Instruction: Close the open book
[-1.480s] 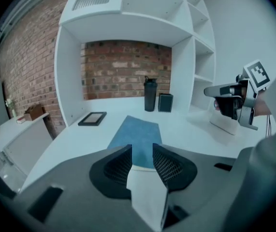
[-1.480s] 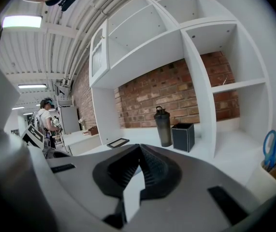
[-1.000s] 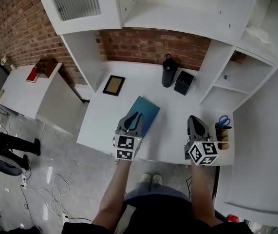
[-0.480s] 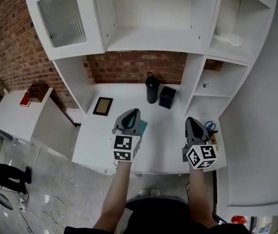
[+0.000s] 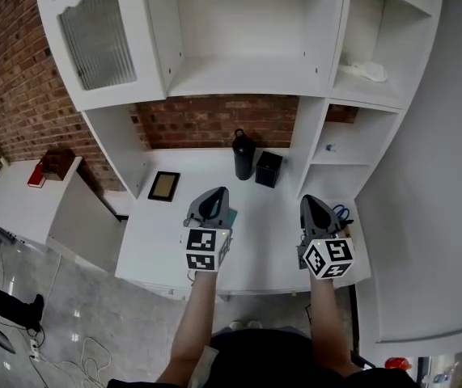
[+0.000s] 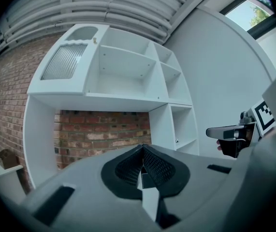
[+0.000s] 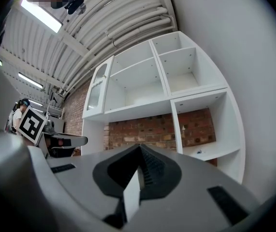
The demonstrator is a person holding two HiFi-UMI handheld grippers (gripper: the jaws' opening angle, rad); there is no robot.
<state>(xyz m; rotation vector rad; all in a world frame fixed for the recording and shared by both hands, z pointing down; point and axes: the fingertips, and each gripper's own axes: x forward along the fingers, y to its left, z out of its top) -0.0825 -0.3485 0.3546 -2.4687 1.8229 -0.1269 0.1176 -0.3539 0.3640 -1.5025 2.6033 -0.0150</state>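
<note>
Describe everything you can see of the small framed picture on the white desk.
The framed picture is a small rectangle: a thin dark border round a plain tan middle, too small to read. It lies flat at the left end of the white desk, well left of the black flask and apart from it. Only the desk touches it.

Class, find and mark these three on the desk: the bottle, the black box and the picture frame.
Bottle (image 5: 244, 158): head view, middle of its body.
Black box (image 5: 269, 169): head view, middle of the box.
Picture frame (image 5: 163, 186): head view, its tan centre panel.
</note>
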